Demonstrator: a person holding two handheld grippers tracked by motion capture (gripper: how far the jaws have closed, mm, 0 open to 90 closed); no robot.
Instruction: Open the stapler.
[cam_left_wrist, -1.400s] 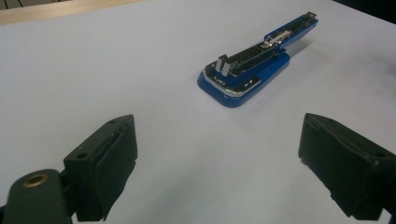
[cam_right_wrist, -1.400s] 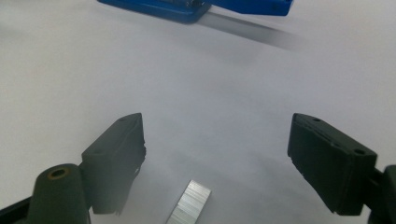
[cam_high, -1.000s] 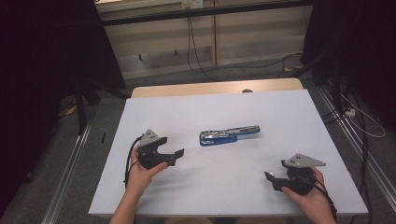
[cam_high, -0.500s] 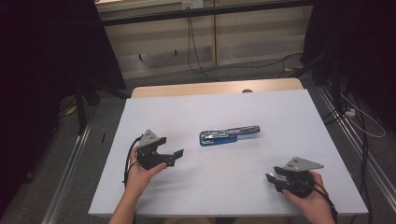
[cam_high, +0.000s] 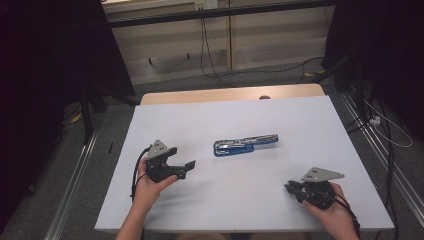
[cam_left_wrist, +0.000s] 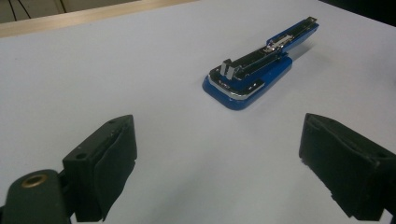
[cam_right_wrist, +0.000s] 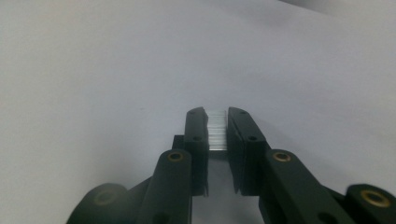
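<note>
A blue stapler (cam_high: 245, 145) with its metal top swung open lies flat at the middle of the white table (cam_high: 310, 125). In the left gripper view the stapler (cam_left_wrist: 259, 70) is ahead and to the right, well beyond the jaws. My left gripper (cam_high: 181, 158) rests at the table's left, jaws wide open with nothing between them (cam_left_wrist: 219, 163). My right gripper (cam_high: 291, 188) sits near the front right. Its jaws have just been closing, and now pinch a short silvery strip of staples (cam_right_wrist: 217, 133) just above the tabletop (cam_right_wrist: 217, 122).
A wooden strip (cam_high: 225, 95) edges the table's far side. Cables (cam_high: 210, 60) trail over the floor beyond it, and metal rails (cam_high: 75, 175) run along both sides. Bare white surface surrounds the stapler.
The right gripper's jaws have drawn together from a wider spread. Both hands stay where they were, and the stapler has not moved.
</note>
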